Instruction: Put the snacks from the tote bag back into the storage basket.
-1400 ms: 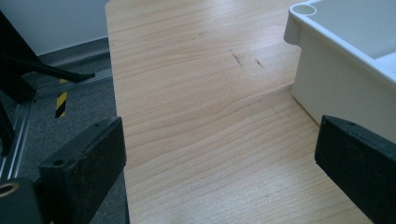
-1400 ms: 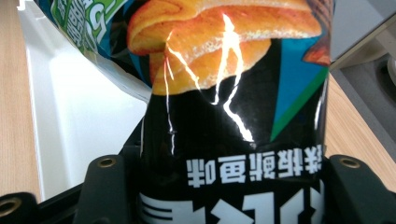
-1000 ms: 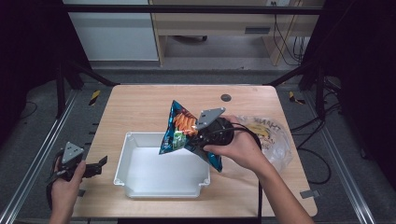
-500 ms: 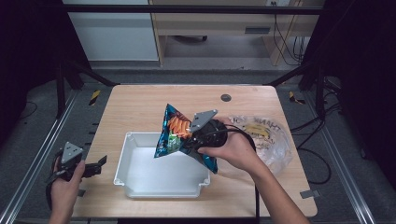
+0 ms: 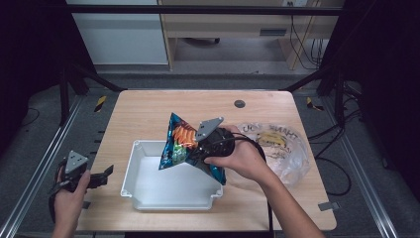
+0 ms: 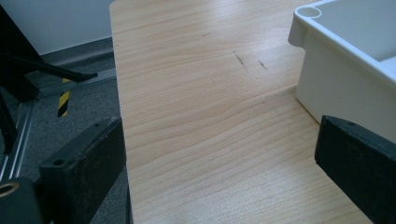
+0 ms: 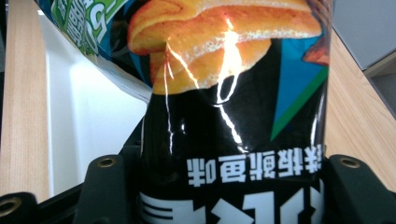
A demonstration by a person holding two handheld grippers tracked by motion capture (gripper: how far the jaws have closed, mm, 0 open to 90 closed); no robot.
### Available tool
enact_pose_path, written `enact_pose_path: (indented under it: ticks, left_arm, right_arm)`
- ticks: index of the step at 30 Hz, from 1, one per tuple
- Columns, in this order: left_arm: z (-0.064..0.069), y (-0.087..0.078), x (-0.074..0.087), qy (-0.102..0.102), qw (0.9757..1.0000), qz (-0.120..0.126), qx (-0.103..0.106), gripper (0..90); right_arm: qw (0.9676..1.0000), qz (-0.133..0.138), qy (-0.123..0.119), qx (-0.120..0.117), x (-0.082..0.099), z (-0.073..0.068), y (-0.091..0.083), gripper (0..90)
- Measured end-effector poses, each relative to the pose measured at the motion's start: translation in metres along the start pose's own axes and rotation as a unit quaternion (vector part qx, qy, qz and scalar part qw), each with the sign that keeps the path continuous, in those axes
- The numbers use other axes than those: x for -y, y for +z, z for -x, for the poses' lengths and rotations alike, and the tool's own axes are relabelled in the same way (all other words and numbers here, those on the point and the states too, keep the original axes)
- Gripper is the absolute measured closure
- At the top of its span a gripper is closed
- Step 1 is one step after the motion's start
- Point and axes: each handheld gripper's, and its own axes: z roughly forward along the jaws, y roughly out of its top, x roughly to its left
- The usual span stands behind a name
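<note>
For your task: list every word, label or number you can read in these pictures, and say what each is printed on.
"THANK": on the clear plastic bag, seen upside down, faint.
Chinese characters on the snack bag, upside down in the right gripper view: too unclear to quote.
Green print at that bag's top corner: blurred.

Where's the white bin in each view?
High view: white bin lower centre on the table, under the chip bag.
Left gripper view: its corner at upper right.
Right gripper view: white inside at left, behind the bag.
Shared landmark: wooden table.
</note>
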Motion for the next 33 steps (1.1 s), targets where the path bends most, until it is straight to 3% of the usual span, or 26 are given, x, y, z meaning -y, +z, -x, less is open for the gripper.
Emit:
enact_pose_path:
  ticks: [33]
  left_arm:
    - [0.0,0.0,0.0,-0.001,1.0,0.001,0.003,2.0]
  right_arm:
    - [0.9992,-0.01,-0.019,-0.033,-0.011,-0.014,0.033,41.3]
